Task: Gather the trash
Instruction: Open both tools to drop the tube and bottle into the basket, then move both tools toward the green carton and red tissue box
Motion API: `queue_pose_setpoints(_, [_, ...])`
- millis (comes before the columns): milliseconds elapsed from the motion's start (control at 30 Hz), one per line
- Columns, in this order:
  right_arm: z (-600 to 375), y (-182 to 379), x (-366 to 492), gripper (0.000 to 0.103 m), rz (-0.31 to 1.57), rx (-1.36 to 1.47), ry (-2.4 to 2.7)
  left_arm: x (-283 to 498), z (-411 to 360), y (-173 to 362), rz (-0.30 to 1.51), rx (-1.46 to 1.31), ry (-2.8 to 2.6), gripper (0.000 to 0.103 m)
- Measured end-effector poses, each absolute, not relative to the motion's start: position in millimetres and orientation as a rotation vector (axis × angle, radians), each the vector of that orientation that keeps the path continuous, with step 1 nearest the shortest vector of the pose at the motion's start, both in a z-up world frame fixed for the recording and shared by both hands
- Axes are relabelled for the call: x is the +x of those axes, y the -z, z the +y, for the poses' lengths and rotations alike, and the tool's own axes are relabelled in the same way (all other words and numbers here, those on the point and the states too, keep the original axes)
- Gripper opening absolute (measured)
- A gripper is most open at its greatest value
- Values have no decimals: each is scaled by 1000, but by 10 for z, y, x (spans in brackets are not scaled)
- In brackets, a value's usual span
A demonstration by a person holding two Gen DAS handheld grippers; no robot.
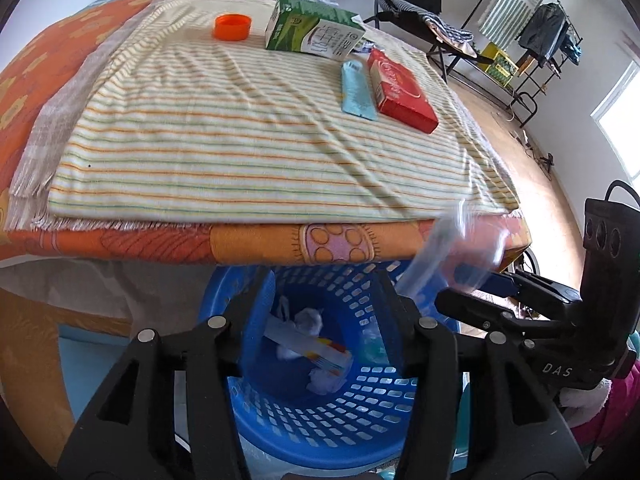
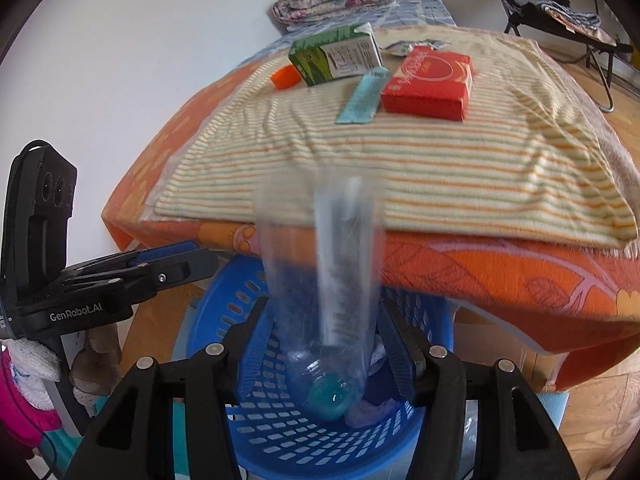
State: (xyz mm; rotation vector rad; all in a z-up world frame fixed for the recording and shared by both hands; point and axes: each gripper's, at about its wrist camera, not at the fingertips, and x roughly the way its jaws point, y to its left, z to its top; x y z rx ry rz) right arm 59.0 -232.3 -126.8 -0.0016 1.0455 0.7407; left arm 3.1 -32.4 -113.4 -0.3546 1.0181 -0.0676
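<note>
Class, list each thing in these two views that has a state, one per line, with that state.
Bottle: blurred, cap down over basket, between right tongs.
Basket: holds trash.
Carton: lying on side.
Red box: lying flat.
Orange cap: off, open side up.
Left tongs: open, empty.

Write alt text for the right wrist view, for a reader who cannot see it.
A blurred clear plastic bottle, teal cap down, hangs between the right gripper's open fingers above a blue basket. Behind, a striped towel holds a green carton, red box and orange cap.
</note>
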Motion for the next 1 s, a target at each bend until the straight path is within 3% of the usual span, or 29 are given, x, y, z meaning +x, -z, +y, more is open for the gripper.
queue_pose_setpoints(133, [-2331, 1273, 583, 70, 1051, -8, -735, 28, -293, 1150, 1018, -360, 56, 51])
queue_pose_setpoints(400, [-2358, 1245, 609, 71, 1048, -4, -722, 39, -251, 1145, 1014, -367, 48, 51])
queue_pose_setpoints(733, [-2368, 1182, 623, 85, 1027, -13, -690, 65, -218, 1115, 1006, -372, 43, 51])
queue_pose_setpoints(1000, [-2429, 1072, 709, 86, 1004, 18, -676, 142, -166, 1062, 995, -385, 43, 51])
